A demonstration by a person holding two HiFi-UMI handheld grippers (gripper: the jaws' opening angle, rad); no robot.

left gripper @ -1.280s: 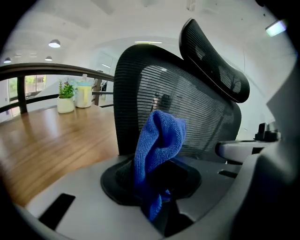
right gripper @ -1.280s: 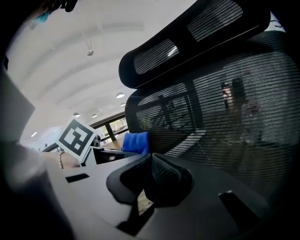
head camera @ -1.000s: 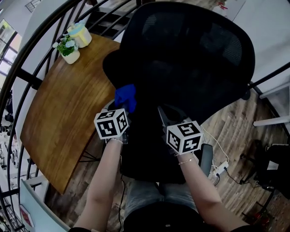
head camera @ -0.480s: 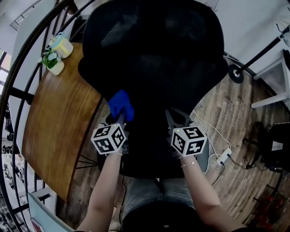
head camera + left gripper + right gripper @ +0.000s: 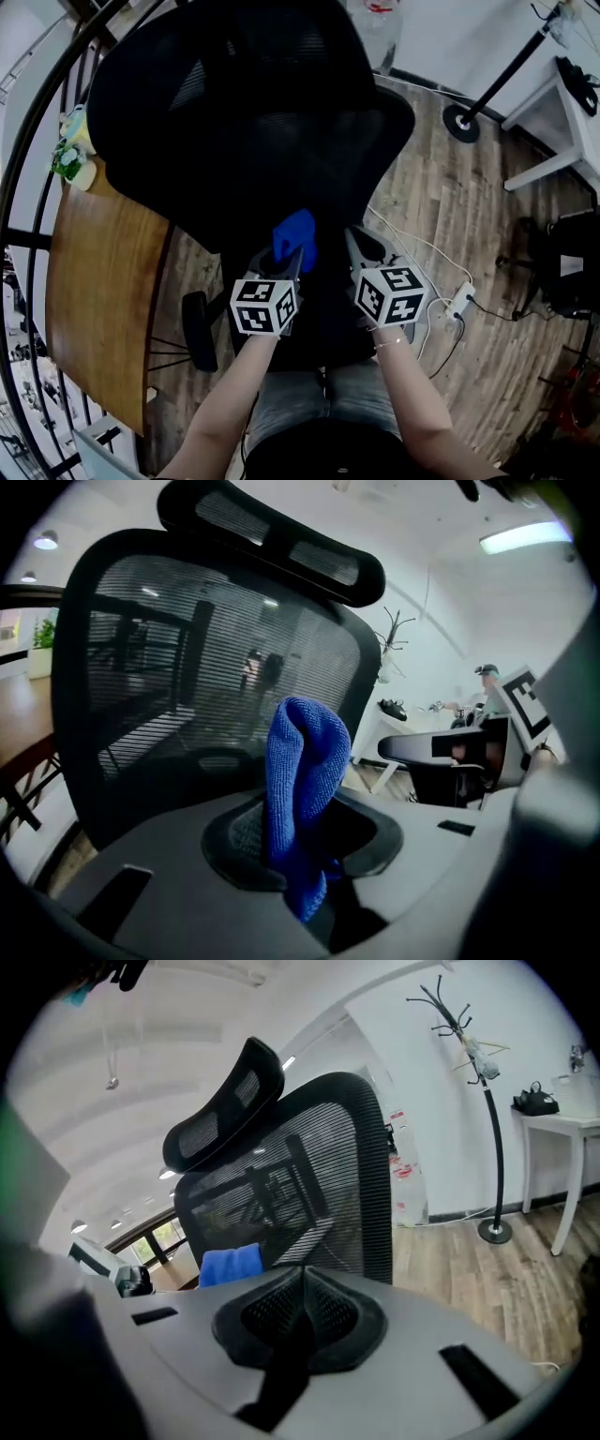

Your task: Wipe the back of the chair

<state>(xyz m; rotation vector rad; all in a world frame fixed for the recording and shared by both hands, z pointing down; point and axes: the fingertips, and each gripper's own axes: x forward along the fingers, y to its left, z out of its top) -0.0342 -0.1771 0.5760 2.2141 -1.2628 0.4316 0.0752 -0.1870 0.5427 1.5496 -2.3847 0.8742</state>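
A black mesh office chair (image 5: pixel 253 112) stands before me with its back (image 5: pixel 187 667) facing the grippers and a headrest (image 5: pixel 225 1101) on top. My left gripper (image 5: pixel 286 255) is shut on a blue cloth (image 5: pixel 296 234), which sticks up between its jaws (image 5: pixel 300 789) close to the lower middle of the chair back. The cloth (image 5: pixel 232 1265) also shows at left in the right gripper view. My right gripper (image 5: pixel 366 251) is shut with nothing in it, just right of the left one, near the chair back's lower part.
A wooden table (image 5: pixel 98 281) with a small plant pot (image 5: pixel 75 167) lies to the left behind a curved black railing (image 5: pixel 28 141). A coat stand (image 5: pixel 487 1110) and white table (image 5: pixel 562 159) are at right. A power strip and cables (image 5: pixel 459 305) lie on the wood floor.
The view has swung, so the chair sits further left. My left gripper with the blue cloth has moved right, toward the chair back's lower middle. The right gripper has barely moved.
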